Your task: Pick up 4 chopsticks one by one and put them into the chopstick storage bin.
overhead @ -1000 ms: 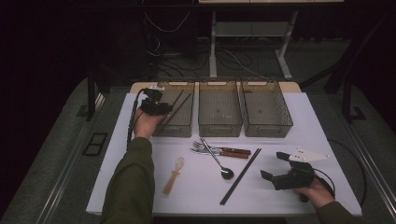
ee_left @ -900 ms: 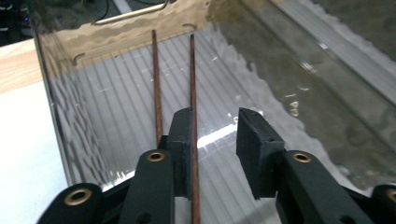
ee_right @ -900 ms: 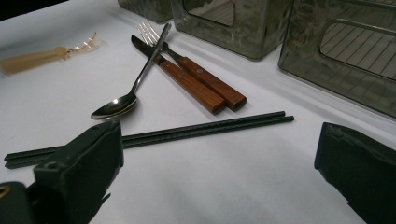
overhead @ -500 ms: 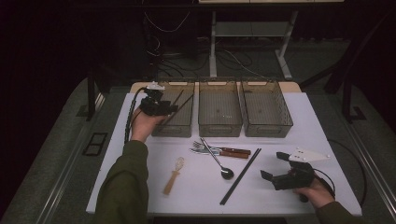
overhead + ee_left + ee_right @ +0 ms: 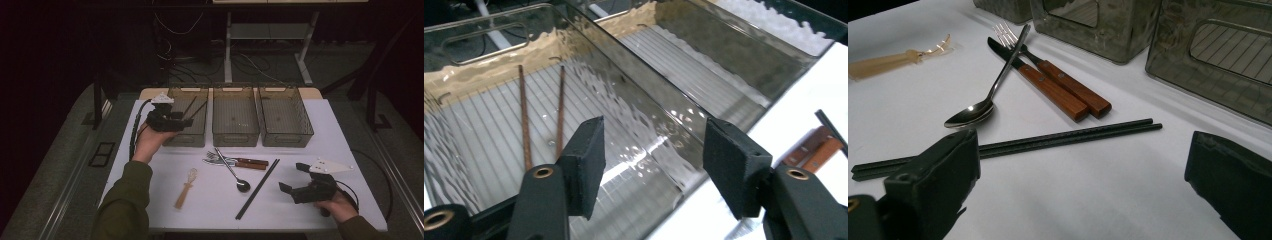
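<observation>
Two brown chopsticks (image 5: 541, 112) lie side by side on the ribbed floor of the left bin (image 5: 176, 96), running lengthwise toward its far wall, touching neither claw. Just over that bin's near end hangs the left gripper (image 5: 651, 165); its jaws have just been opening and now stand apart with nothing between the pads, only the bin's clear wall showing through the gap. From above, the left gripper (image 5: 183, 120) sits over the bin's near left corner, held in the left hand (image 5: 150, 142).

Right of that bin stands the middle bin (image 5: 235, 132), and beyond it the right bin (image 5: 305, 132), all three in a row.

In front of the left bin, on the white table (image 5: 150, 210), lies a pale small whisk (image 5: 186, 187). Further right from the bin, a fork (image 5: 1058, 75) and a knife (image 5: 1043, 90) with wooden handles lie together, a spoon (image 5: 993, 90) slanting across them.

A pair of black chopsticks (image 5: 1048, 140) lies diagonally beyond the spoon, well away from the left bin. Just past them hovers the right gripper (image 5: 295, 177), jaws spread wide and empty, low over the table, with the black chopsticks seen between its pads in its own view.
</observation>
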The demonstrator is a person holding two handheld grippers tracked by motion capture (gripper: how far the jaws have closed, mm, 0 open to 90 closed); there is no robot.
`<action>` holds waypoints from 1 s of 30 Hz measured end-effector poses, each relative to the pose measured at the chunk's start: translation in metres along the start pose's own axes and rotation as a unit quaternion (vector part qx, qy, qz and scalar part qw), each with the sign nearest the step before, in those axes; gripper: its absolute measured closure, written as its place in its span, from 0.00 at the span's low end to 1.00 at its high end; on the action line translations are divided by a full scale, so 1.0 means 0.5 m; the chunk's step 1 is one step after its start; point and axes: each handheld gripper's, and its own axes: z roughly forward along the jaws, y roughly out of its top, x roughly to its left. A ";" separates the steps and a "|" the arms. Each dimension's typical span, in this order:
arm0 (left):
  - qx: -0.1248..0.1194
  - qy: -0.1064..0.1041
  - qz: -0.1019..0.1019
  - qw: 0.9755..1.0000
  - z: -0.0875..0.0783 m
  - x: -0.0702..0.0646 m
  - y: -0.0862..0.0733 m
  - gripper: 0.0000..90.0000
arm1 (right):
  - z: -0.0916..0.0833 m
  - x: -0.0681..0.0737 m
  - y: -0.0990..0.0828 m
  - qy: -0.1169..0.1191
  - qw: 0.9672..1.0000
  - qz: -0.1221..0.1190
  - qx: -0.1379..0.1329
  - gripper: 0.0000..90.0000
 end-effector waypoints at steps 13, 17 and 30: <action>-0.020 -0.023 0.020 0.999 -0.036 -0.066 -0.043 0.32 | 0.003 -0.002 0.001 0.004 1.000 0.003 0.000 0.02; -0.027 -0.027 0.024 0.999 -0.050 -0.086 -0.063 0.29 | 0.003 -0.004 0.001 0.002 1.000 0.007 0.001 0.02; -0.053 -0.036 0.034 0.997 -0.086 -0.134 -0.134 0.16 | 0.004 -0.004 0.002 0.000 1.000 0.008 -0.004 0.02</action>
